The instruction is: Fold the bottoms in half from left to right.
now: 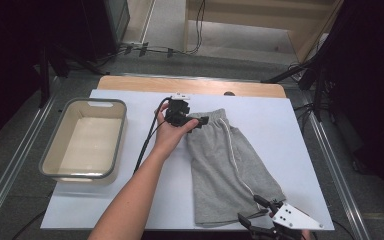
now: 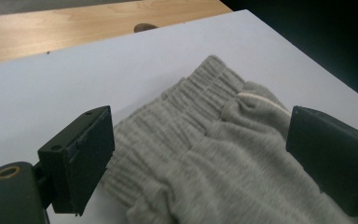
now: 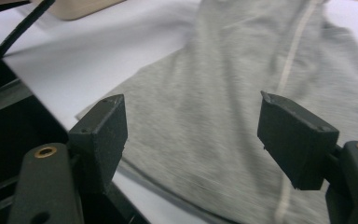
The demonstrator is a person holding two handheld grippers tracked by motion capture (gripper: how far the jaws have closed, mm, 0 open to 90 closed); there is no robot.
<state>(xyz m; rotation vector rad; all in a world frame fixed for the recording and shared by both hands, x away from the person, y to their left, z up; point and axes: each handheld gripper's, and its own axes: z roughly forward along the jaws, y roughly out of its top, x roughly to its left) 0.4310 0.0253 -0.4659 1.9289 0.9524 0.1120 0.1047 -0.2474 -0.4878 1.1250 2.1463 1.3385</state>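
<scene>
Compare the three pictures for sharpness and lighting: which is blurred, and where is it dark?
High view: evenly lit sheet, dark surroundings, soft detail. Left gripper view: sharp ribbing on the shorts. Right gripper view: shorts smeared by blur, black lower left corner.

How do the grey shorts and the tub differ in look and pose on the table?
The grey shorts are soft cloth lying flat, folded lengthwise, with a pale side stripe; the tub is a rigid, cream, grey-rimmed box standing open and empty. The shorts lie centre-right, the tub left. Both rest on the white sheet.
</scene>
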